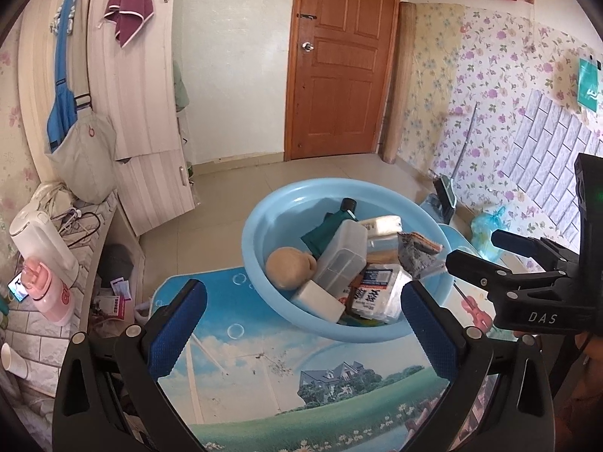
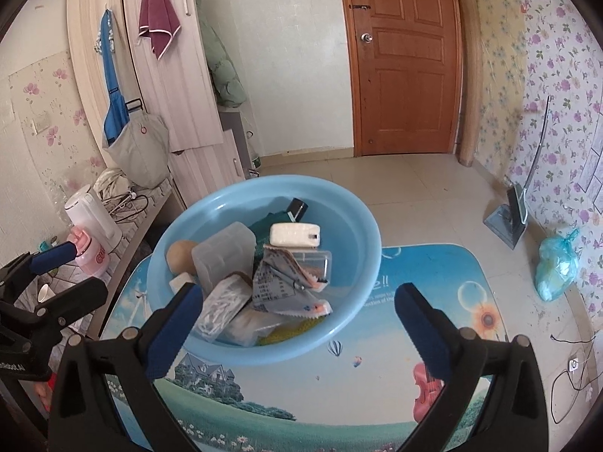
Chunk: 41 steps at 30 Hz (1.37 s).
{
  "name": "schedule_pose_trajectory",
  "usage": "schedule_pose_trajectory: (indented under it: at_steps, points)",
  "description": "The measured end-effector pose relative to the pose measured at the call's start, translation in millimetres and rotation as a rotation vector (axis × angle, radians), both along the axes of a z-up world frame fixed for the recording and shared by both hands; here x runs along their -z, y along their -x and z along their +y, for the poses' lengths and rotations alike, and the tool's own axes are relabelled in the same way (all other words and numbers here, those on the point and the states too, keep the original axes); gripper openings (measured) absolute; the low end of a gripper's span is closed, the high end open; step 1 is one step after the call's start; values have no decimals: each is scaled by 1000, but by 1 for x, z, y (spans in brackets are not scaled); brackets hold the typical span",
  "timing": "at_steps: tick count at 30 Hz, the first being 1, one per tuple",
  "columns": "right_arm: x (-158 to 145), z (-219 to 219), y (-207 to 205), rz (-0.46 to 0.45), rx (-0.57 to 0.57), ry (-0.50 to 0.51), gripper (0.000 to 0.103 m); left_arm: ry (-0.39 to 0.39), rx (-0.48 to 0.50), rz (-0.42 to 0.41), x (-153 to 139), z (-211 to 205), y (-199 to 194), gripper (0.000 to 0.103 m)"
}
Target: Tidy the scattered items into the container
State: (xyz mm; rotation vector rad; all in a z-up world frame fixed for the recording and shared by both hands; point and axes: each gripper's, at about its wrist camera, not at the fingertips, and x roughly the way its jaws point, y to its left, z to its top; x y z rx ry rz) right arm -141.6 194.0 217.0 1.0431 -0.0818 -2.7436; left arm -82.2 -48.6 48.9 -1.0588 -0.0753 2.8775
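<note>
the task looked all but finished: the blue basin (image 2: 361, 293) sat toward the far left edge of the picture-printed desk (image 2: 433, 275), heaped with a clear box (image 2: 222, 260), a white block (image 2: 294, 234), a crumpled packet (image 2: 286, 286) and more. no loose item showed on the bare desk. the left claw (image 1: 303, 318) and right claw (image 2: 297, 320) were both apart, holding nothing.

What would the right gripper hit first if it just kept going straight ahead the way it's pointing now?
Most likely the blue basin. The right gripper is open and aimed at the basin's near rim, with the crumpled grey packet just beyond. Depth is hard to judge, so it might clear the rim and meet the packet first.
</note>
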Motion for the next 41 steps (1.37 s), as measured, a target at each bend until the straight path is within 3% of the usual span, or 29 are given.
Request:
schedule_pose_trajectory:
  at_steps: [7,11,26,31,41]
  points:
    - [0,5,-11,-18,19,11,103,-32,76,19,1,11,-12,103]
    - [0,7,-22,-26,28,14,103,1,62,36,0,18,-22,103]
    - [6,1,-67,-12,4,-6,103,9,31,43,4,19,-57,103]
    - [11,1,-79,-16,3,-10,103,59,46,49,11,28,-70,103]
    - [29,19,-101,-38,34,-18,103,48,38,63,24,35,-90,103]
